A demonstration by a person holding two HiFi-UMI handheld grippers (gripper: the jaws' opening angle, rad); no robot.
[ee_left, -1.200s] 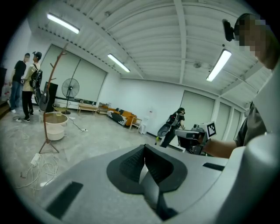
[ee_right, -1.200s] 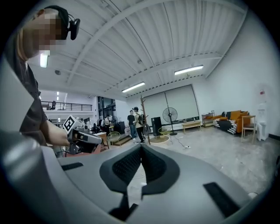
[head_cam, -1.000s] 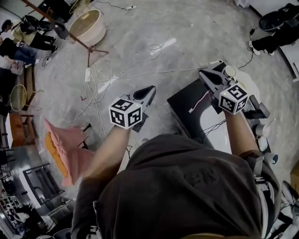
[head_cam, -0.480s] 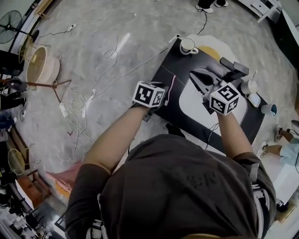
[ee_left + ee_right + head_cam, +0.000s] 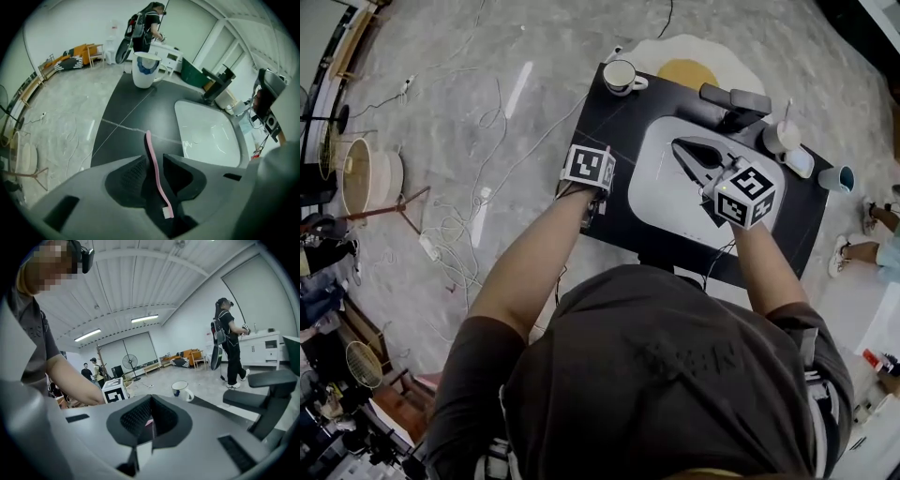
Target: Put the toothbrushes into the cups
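**Brush not yet in a cup**

The left gripper's (image 5: 153,159) jaws have just been opening and stand apart around the pink toothbrush (image 5: 156,180) (pads not pressing). The right gripper (image 5: 151,399) is closed, apparently empty. The mug (image 5: 143,70) stands well apart, with no brush in it.

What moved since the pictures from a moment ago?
Both grippers came down from above the floor to the black table. The left gripper now points down over the pink toothbrush; its jaws have just been opening, with the toothbrush between them, unsqueezed. The right gripper reached over the white sink. The toothbrush and mug stayed put.
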